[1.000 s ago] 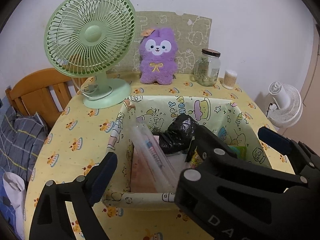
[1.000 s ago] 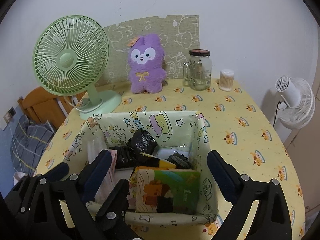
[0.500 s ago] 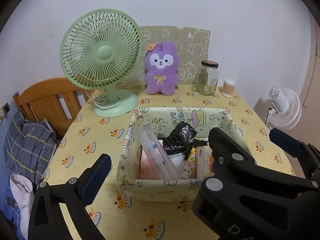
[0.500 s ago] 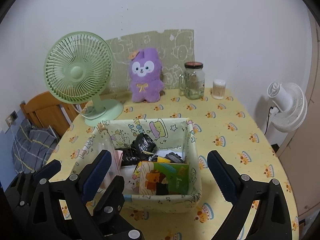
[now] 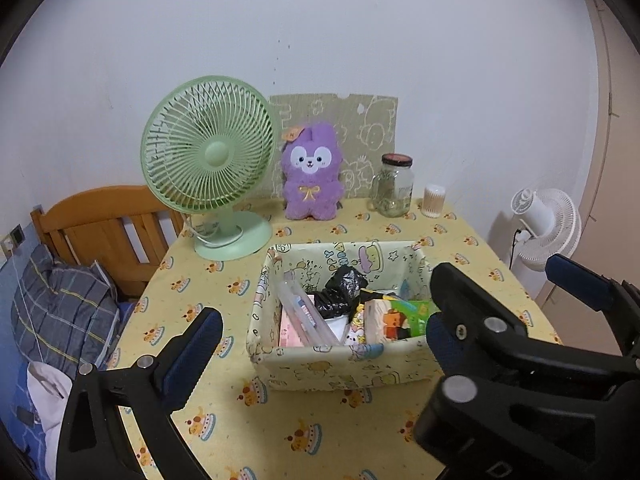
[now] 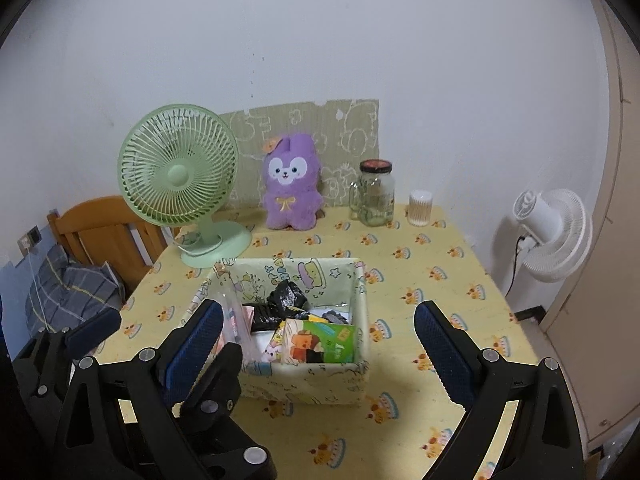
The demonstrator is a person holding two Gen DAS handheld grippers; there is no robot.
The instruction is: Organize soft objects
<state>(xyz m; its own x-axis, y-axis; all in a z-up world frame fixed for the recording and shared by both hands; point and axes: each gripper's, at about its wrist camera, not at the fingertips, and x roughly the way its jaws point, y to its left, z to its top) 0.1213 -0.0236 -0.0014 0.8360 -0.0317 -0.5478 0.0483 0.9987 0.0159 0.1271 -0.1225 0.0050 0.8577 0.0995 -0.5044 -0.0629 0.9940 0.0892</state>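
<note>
The cartoon-printed pale yellow fabric storage box (image 6: 304, 384) sits near the middle of the round table with the yellow cake-print cloth (image 6: 452, 264), with bare cloth on every side and the table's right edge well apart from it. Both tongs hang released and empty above the near side: the left gripper (image 5: 320, 332) has just been opening, and the right gripper (image 6: 316, 332) is spread wide. Pouches, a green packet and black bags fill the box. A purple plush rabbit (image 6: 291, 184) sits upright against the wall, between the mint-green desk fan (image 6: 178, 176) and the glass jar (image 6: 375, 194).
</note>
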